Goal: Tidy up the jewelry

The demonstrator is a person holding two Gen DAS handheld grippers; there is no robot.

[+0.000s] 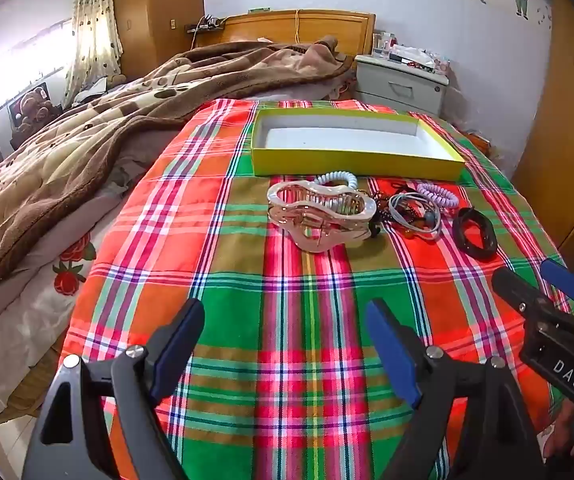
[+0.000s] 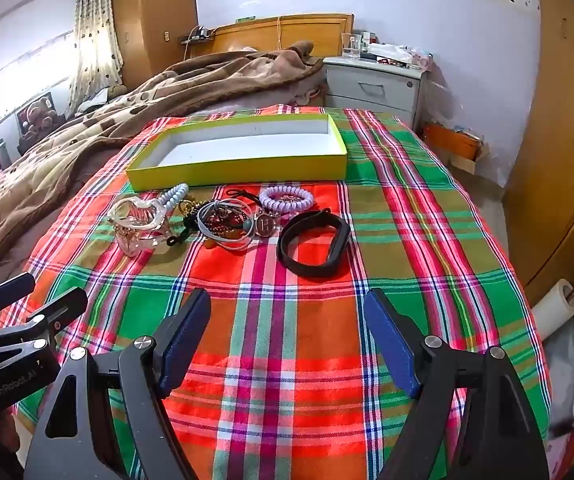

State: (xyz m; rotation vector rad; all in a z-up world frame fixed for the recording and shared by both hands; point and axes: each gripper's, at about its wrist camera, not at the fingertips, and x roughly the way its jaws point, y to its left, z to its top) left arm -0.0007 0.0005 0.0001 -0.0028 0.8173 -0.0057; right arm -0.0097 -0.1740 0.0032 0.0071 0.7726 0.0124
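Observation:
A shallow yellow box (image 1: 351, 166) (image 2: 239, 170) with a white inside lies on the plaid cloth, nothing in it. In front of it sits a row of pieces: a large pearly hair claw (image 1: 321, 216) (image 2: 139, 222), a pale blue coil tie (image 1: 337, 179) (image 2: 175, 196), a tangle of hair ties and beads (image 1: 413, 216) (image 2: 227, 222), a lilac coil tie (image 1: 437, 196) (image 2: 287, 198) and a black band (image 1: 477, 232) (image 2: 313, 246). My left gripper (image 1: 285, 344) and right gripper (image 2: 287, 344) hover open over the cloth, short of the row, holding nothing.
The plaid cloth (image 1: 307, 360) covers the foot of a bed. A brown blanket (image 1: 87, 140) is heaped at the left. A grey nightstand (image 1: 403, 80) with small items stands behind the box, a wooden wardrobe (image 2: 567, 160) at the right.

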